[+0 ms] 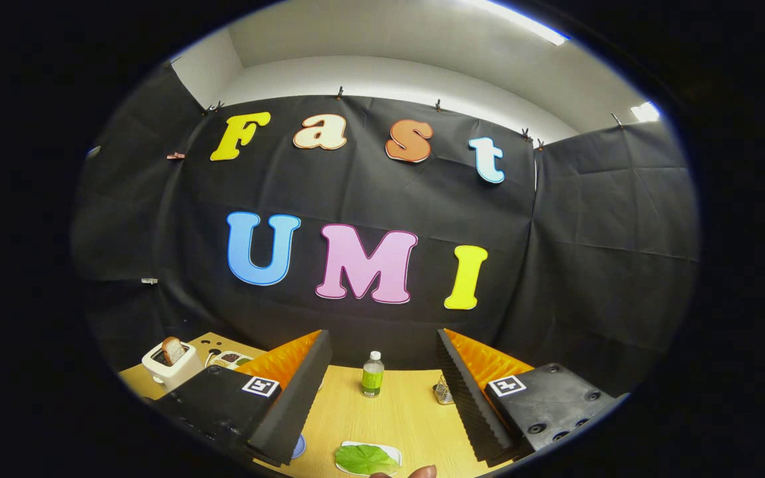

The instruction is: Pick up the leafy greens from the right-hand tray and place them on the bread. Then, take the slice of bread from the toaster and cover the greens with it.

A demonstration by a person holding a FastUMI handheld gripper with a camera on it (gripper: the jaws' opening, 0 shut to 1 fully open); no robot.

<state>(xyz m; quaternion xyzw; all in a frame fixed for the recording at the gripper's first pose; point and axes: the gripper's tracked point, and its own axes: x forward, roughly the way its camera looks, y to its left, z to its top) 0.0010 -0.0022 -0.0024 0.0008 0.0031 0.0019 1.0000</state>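
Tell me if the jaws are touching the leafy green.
Apart. In the gripper view the gripper stands open, and bare table shows between its jaws and the leafy green, which lies on its white tray below them.

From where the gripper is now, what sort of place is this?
Probably a staged kitchen booth: a wooden table carries a toaster holding bread, a bottle and a leafy green on its tray. The gripper is open above it.

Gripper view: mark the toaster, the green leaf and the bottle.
toaster (169,370), gripper view, on its white front wall
green leaf (364,459), gripper view, middle of the leaf, between the open gripper (382,392) fingers
bottle (372,380), gripper view, on its green label
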